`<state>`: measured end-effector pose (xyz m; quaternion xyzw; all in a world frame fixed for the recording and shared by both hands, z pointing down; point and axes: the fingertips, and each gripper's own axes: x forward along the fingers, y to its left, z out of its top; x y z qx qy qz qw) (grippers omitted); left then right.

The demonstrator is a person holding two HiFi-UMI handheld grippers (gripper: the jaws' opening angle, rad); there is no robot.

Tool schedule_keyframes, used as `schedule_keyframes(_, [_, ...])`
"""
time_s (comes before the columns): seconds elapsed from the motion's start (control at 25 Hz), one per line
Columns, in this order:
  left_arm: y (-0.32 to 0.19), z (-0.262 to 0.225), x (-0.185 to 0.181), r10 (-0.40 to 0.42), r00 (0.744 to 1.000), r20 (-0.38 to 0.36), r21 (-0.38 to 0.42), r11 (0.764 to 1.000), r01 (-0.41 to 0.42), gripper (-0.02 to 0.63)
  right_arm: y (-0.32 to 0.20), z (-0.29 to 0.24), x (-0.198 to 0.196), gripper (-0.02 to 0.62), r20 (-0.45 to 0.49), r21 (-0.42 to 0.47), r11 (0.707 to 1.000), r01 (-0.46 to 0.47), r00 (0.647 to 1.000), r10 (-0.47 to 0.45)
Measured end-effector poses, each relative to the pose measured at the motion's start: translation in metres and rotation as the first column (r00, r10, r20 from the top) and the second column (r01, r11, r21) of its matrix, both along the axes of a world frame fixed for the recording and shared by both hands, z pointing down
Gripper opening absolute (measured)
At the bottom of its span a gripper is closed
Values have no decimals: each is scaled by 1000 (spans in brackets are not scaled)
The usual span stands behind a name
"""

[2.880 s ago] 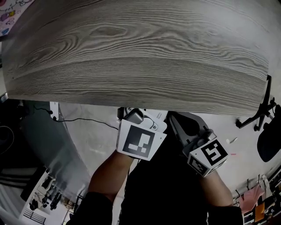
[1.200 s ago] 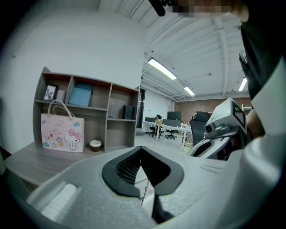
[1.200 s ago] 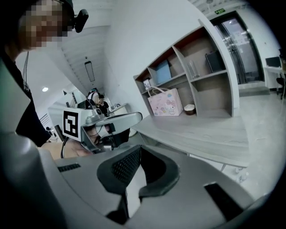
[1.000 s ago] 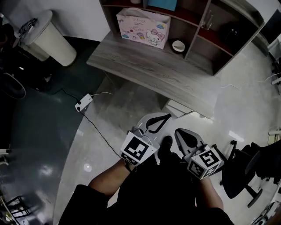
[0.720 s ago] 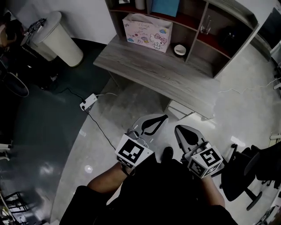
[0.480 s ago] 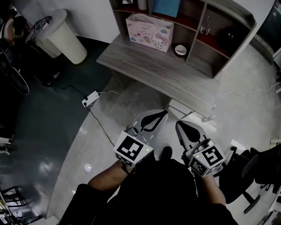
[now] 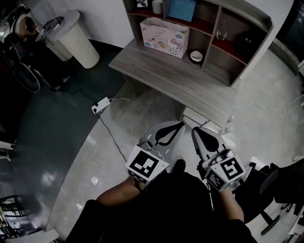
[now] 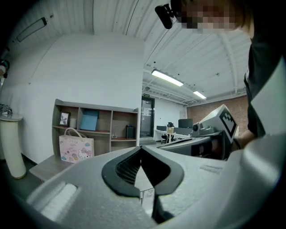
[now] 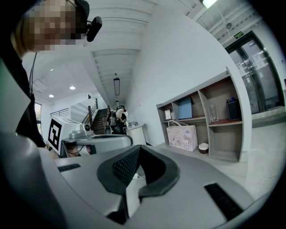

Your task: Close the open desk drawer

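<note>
Left claw: the left claw [image 7: 181, 125] is pinched together with nothing in it; its own view [image 8: 141, 148] shows the black pads meeting at the tips.
Right claw: the right claw [image 7: 195, 130] is likewise closed and empty [image 9: 139, 147], level with the left one and close beside it.
Desk: I see the grey wood-grain desk [image 7: 175, 78] well ahead of both claws, its long axis running from upper left to lower right in the head view.
Drawer: a white boxy unit [image 7: 199, 117] sits under the desk's near edge toward its right end, facing me (drawer open or shut, I cannot tell).
Shelf unit: a wooden hutch [image 7: 247, 19] of open compartments stands on the desk's back.
Compartments: a flat blue box [image 7: 180, 9] upper left, a clear glass [image 7: 222, 31] on the red shelf, a small white bowl [image 7: 195, 56] below it, a dark object (unclear) at far right.
Bag: a pink cartoon-print gift bag [image 7: 166, 31] stands upright on the desk; contents hidden.
Bin: a white round bin [image 7: 76, 40] stands off the desk's left end.
</note>
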<state>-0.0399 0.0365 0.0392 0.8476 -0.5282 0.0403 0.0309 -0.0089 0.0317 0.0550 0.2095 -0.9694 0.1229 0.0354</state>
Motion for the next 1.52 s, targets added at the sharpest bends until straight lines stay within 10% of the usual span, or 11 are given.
schedule_keyframes(1.52, [2, -19, -18, -46, 996, 74, 32, 999, 43, 6, 0, -29, -13, 11, 16, 94, 995, 39, 999, -40])
